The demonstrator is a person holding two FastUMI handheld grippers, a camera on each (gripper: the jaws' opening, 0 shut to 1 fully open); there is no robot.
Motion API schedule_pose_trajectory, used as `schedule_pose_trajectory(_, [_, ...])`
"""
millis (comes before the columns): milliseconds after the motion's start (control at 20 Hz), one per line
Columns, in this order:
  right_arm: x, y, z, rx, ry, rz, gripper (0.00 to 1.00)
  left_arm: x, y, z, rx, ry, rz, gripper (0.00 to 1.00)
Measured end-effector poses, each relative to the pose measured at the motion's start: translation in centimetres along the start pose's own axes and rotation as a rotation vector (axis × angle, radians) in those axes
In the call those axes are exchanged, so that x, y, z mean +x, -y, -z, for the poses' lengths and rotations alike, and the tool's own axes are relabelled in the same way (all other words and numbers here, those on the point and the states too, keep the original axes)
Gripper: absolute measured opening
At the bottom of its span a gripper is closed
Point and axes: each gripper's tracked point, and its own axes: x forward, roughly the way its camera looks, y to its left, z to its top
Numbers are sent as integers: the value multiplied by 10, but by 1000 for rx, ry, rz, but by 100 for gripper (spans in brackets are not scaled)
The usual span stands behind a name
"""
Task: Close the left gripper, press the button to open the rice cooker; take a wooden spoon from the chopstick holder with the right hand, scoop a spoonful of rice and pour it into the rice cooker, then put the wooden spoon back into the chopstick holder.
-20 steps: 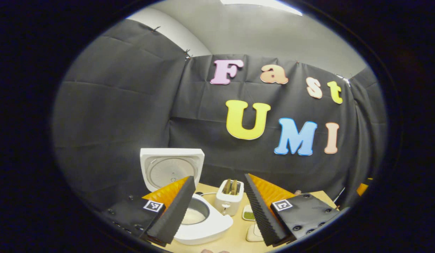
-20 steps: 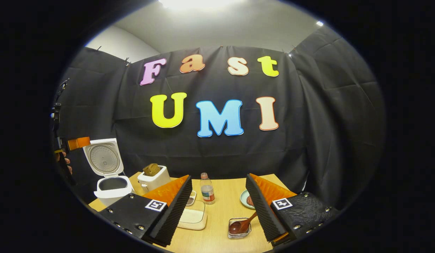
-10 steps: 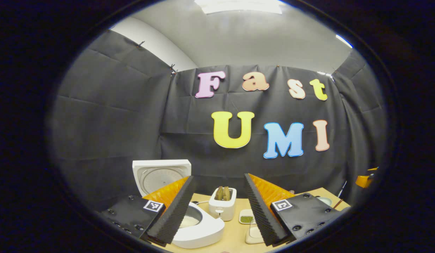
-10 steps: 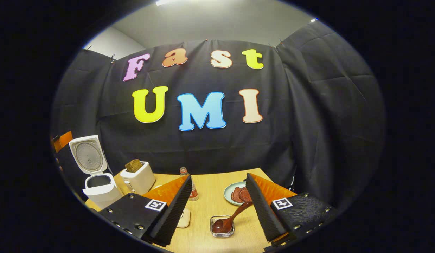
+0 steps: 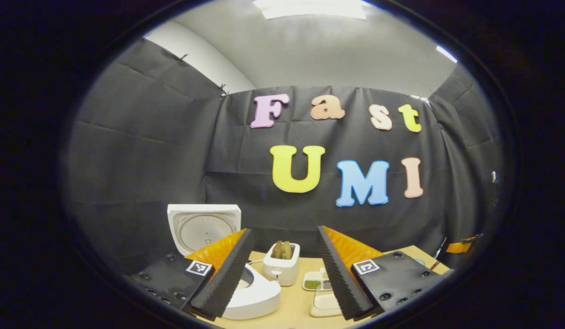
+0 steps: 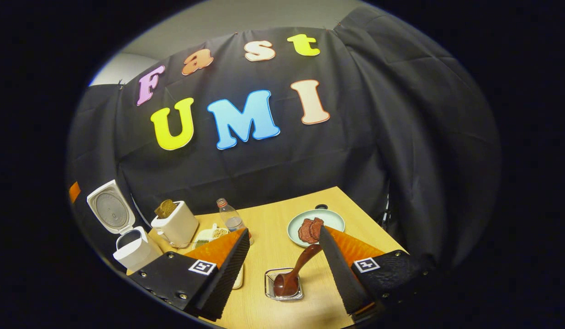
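Left gripper (image 5: 282,249): fingers spread wide, nothing between them, held above the near edge of the table (image 5: 296,301). Rice cooker (image 5: 257,297) sits just behind the left finger, lid (image 5: 202,226) swung up and standing upright at the back; the pot opening is partly hidden by that finger. Toaster (image 5: 281,266) stands between the two fingers farther back, bread in its slots. A small dish (image 5: 313,284) with something green and a pale flat container (image 5: 324,305) lie near the right finger.

Right gripper (image 6: 284,240): fingers spread, gripping nothing. Spoon (image 6: 293,274) rests bowl-down in the clear holder (image 6: 283,285) on the table (image 6: 273,242), handle leaning up and to the right; the handle tip is just beside the right finger, and contact cannot be told. Holder lies between the two fingers, near the table's front edge. Behind the spoon, a plate (image 6: 330,219) holds dark red slices. In this view the cooker (image 6: 132,249) is at far left, lid (image 6: 109,211) open, toaster (image 6: 176,224) beside it, a bottle (image 6: 230,218) to the right of the toaster.
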Motion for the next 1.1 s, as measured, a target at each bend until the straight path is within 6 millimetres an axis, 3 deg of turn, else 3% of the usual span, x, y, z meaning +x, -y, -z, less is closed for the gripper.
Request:
schedule_pose_trajectory(300, [42,28,40,1,-88,29,94,-2,18,21,27,-95,31,96])
schedule_pose_trajectory(650, [89,41,90,105,-205,14,94,-11,40,34,66,-151,51,96])
schedule_pose_trajectory(950, [111,33,104,152,-234,-55,74,-13,49,40,101,-177,62,96])
schedule_pose_trajectory(1050, [112,32,103,158,-234,-69,63,-13,49,41,102,-180,63,96])
schedule_pose_trajectory(1100, [111,29,102,170,-236,-88,47,-12,48,41,104,-180,59,96])
